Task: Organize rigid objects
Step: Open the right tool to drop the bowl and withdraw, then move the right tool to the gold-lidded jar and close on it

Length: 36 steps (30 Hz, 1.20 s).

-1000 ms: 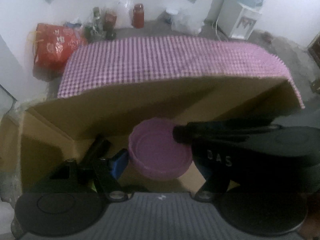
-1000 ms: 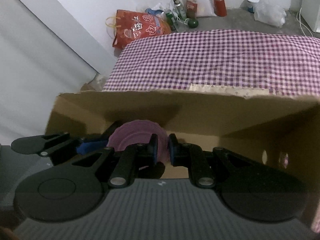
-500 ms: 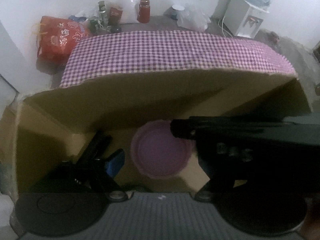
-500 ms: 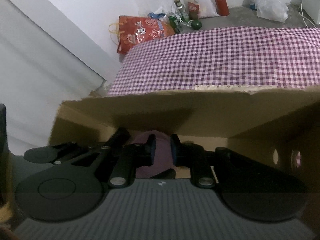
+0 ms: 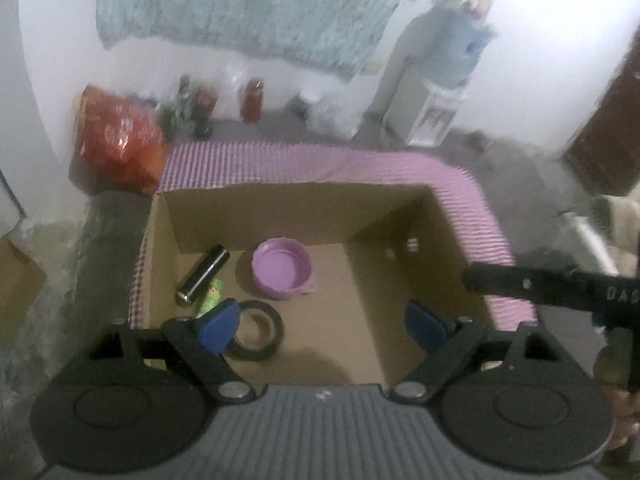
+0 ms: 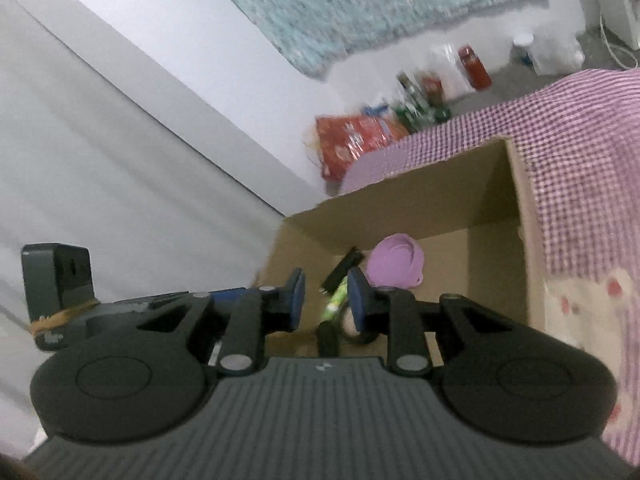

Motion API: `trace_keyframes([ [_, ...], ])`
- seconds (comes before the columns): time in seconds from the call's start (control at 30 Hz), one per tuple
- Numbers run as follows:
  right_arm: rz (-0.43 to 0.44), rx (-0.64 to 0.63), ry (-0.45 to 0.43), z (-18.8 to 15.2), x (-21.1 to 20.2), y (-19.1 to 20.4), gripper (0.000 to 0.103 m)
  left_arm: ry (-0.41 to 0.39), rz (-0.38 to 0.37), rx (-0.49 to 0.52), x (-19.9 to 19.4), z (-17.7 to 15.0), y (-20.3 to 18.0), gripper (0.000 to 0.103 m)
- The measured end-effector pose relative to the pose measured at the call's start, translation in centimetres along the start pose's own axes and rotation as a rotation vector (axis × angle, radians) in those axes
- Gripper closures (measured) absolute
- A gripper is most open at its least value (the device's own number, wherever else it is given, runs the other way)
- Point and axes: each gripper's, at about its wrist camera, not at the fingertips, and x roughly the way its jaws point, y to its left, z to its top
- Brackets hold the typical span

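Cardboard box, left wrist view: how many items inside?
4 visible in the cardboard box: purple bowl near the back wall, black cylinder at its left, green item beside the cylinder, black tape roll nearest the camera. The fingers may hide more.

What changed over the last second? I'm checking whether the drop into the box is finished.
Both tools, left and right, pulled up and back out of the box, empty. The right tool's jaws opened a little wider. The bowl stayed on the box floor.

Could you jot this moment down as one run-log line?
left gripper: open, empty, above cardboard box | right gripper: open, empty | in box: purple bowl, tape roll, black cylinder
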Motion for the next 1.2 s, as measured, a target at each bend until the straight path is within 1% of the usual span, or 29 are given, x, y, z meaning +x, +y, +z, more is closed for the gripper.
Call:
trace_keyframes([
  [0.1, 0.028, -0.009, -0.054, -3.7, -4.2, 0.5, 0.077, -0.070, -0.028, 0.017, -3.6, -3.0, -1.2, 0.009],
  [0.17, 0.030, -0.016, -0.089, -6.4, -6.3, 0.5, 0.074, -0.121, -0.030, 0.029, -5.4, -5.3, -1.8, 0.008],
  [0.27, 0.014, -0.004, -0.142, -10.9, -8.5, -0.3, 0.071, -0.221, 0.011, 0.050, -7.2, -9.7, -2.7, 0.007],
  [0.33, -0.006, 0.019, -0.157, -13.6, -9.0, -1.0, 0.070, -0.271, 0.047, 0.057, -7.5, -12.4, -3.0, 0.004],
  [0.4, 0.002, 0.051, -0.152, -15.9, -8.8, -1.6, 0.069, -0.282, 0.054, 0.057, -7.1, -14.9, -3.3, 0.004],
  [0.5, 0.051, 0.106, -0.106, -18.3, -7.7, -2.6, 0.068, -0.245, 0.030, 0.026, -5.4, -17.6, -3.4, 0.004],
  [0.57, 0.041, 0.111, -0.072, -18.8, -6.5, -2.8, 0.068, -0.229, 0.024, 0.016, -4.0, -19.3, -3.9, 0.004],
  [0.67, 0.020, 0.087, -0.037, -18.9, -5.0, -2.2, 0.068, -0.197, 0.049, 0.044, -1.9, -21.2, -4.4, 0.004],
  [0.83, -0.021, 0.070, -0.002, -18.3, -2.4, -1.7, 0.068, -0.168, 0.052, 0.079, 1.2, -23.0, -4.7, 0.006],
  [0.97, -0.044, 0.088, 0.034, -18.0, -0.1, -2.3, 0.068, -0.190, 0.042, 0.099, 2.7, -22.8, -4.6, 0.013],
  [1.03, -0.051, 0.103, 0.047, -17.9, 1.1, -2.7, 0.068, -0.195, 0.033, 0.093, 3.5, -22.6, -4.4, 0.015],
  [1.1, -0.058, 0.115, 0.053, -17.7, 2.3, -3.1, 0.068, -0.193, 0.026, 0.083, 4.3, -22.2, -4.1, 0.021],
  [1.13, -0.064, 0.115, 0.054, -17.5, 2.8, -3.3, 0.068, -0.190, 0.026, 0.078, 4.8, -22.1, -3.9, 0.022],
  [1.17, -0.149, 0.115, 0.078, -17.3, 3.3, -3.4, 0.068, -0.184, 0.023, 0.073, 5.3, -21.9, -3.8, 0.024],
  [1.2, -0.154, 0.114, 0.078, -17.1, 3.8, -3.6, 0.068, -0.176, 0.018, 0.068, 5.7, -21.8, -3.8, 0.028],
])
